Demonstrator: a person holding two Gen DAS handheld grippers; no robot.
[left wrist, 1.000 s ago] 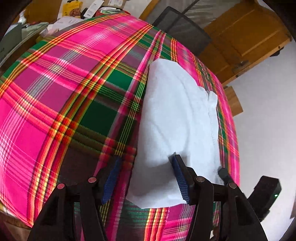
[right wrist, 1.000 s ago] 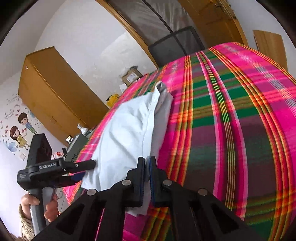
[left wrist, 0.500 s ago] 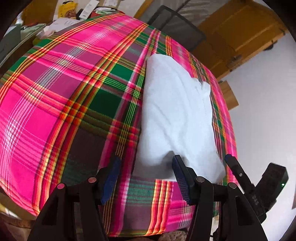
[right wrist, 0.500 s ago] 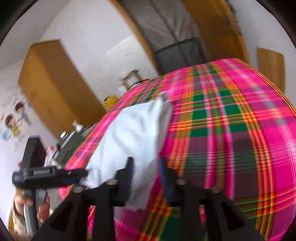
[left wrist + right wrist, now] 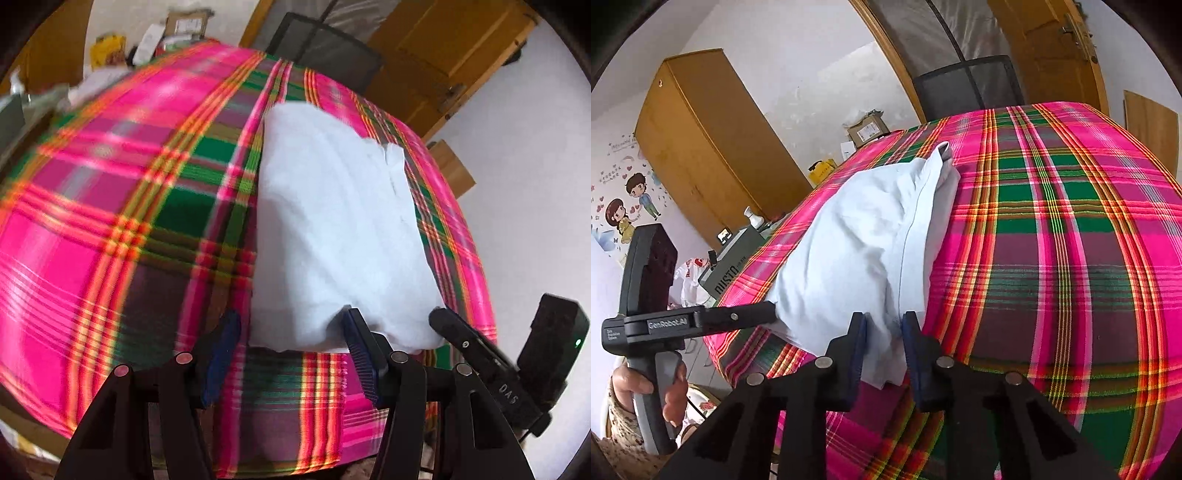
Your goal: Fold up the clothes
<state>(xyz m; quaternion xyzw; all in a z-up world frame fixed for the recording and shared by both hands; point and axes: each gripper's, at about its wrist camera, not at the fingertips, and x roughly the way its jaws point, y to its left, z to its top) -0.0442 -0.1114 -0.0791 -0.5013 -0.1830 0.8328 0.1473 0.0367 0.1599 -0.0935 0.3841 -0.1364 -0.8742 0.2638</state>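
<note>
1. We are looking at a pale blue garment (image 5: pixel 340 229) lying folded into a long narrow strip on the desk (image 5: pixel 110 221), which is covered in pink-and-green plaid; it is running from the near edge away toward 12 o'clock, probably laid lengthwise so the next fold can bring one end over the other.
2. Our left gripper (image 5: pixel 291 354) is standing spread at the near left corner of the strip, one pad on the plaid at 9 o'clock of the cloth and the other lying over the hem, pinching nothing.
3. Our right gripper (image 5: pixel 884 347) is straddling the near right corner, where the layered hem is hanging down between the pads. Its jaws have just been closing, yet a gap is showing on either side, so we are judging the cloth not yet clamped.
4. Both grippers are sitting at the same short end, which suits lifting that end evenly.
5. We are expecting slack layers to slip unless each pinch catches the whole stack.
</note>
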